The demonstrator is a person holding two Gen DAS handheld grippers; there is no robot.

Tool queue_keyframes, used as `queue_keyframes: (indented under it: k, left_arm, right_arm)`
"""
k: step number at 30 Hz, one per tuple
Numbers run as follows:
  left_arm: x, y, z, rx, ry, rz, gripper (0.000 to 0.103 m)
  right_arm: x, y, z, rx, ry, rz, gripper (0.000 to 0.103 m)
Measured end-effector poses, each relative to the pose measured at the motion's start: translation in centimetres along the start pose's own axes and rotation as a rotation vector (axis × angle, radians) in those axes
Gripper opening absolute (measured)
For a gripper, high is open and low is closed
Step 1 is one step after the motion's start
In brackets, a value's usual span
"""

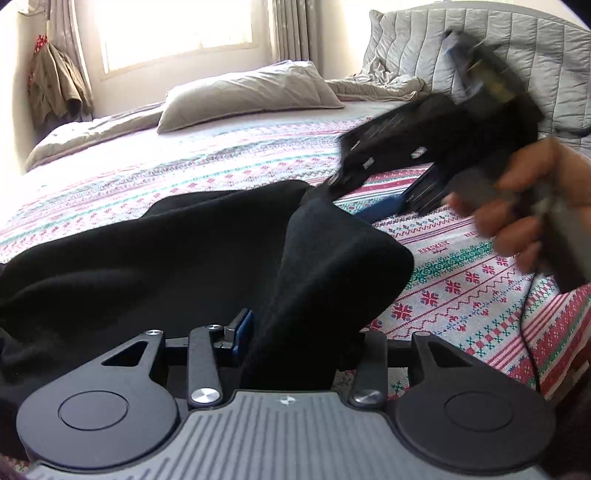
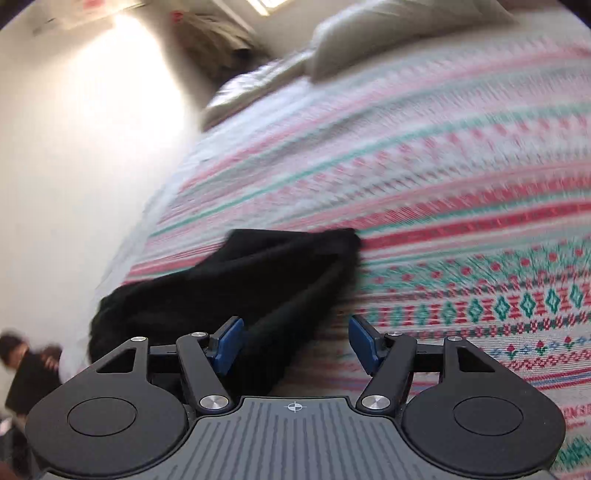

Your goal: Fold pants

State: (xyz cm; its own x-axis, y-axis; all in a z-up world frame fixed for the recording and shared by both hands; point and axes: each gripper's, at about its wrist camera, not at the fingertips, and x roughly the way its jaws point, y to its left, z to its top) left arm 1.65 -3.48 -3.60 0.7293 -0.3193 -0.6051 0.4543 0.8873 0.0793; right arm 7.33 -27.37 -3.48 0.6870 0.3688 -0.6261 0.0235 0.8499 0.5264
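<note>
The black pants (image 1: 166, 251) lie bunched on the patterned bedspread (image 1: 461, 280). My left gripper (image 1: 295, 332) is shut on a raised fold of the pants; the cloth hides its right finger. In the left wrist view my right gripper (image 1: 373, 188) hovers blurred above the bed at upper right, held by a hand (image 1: 524, 206), with its jaws apart beside the far end of the fold. In the right wrist view the right gripper (image 2: 295, 343) is open and empty, its blue pads (image 2: 362, 341) spread, with the pants (image 2: 229, 288) just ahead and to the left.
A grey pillow (image 1: 247, 96) and a rumpled grey quilt (image 1: 480, 55) lie at the head of the bed. A window (image 1: 173, 29) and hanging clothes (image 1: 55, 81) are behind. The bed's left edge (image 2: 162, 206) borders a white wall.
</note>
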Motion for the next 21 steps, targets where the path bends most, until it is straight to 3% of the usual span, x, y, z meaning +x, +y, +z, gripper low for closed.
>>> queue_keyframes:
  k: [4,7,8,11,12,17,21]
  left_arm:
    - [-0.3,-0.5,0.2,0.032,-0.023,0.019,0.044]
    - [-0.9,-0.9,-0.1,0.051,-0.042,0.039,0.044]
    - [-1.0,-0.9,-0.1,0.055,-0.047,0.044,0.040]
    - [-1.4,-1.0,0.2,0.048,-0.054,0.034,0.015]
    - [-1.6,-1.1,0.3,0.041,-0.051,0.021,0.014]
    - [-2.2,-1.3,1.6,0.008,-0.105,0.006,0.013]
    - [-2.7,-2.4,2.6,-0.030,-0.153,-0.057,0.013]
  right_arm:
    - [3.3,-0.7,0.1,0.021,-0.010,0.041,0.062]
    - [4.8,0.2,0.8,-0.009,-0.073,0.008,0.046]
    - [5.3,0.3,1.0,-0.010,-0.095,-0.012,0.038]
    - [6.0,0.1,1.8,0.037,-0.128,-0.022,0.015]
    - [5.8,0.1,2.0,0.057,-0.139,-0.012,0.011]
    - [4.1,0.8,2.8,0.084,-0.207,-0.006,0.009]
    - [1.4,0.3,3.4,0.118,-0.276,0.028,0.009]
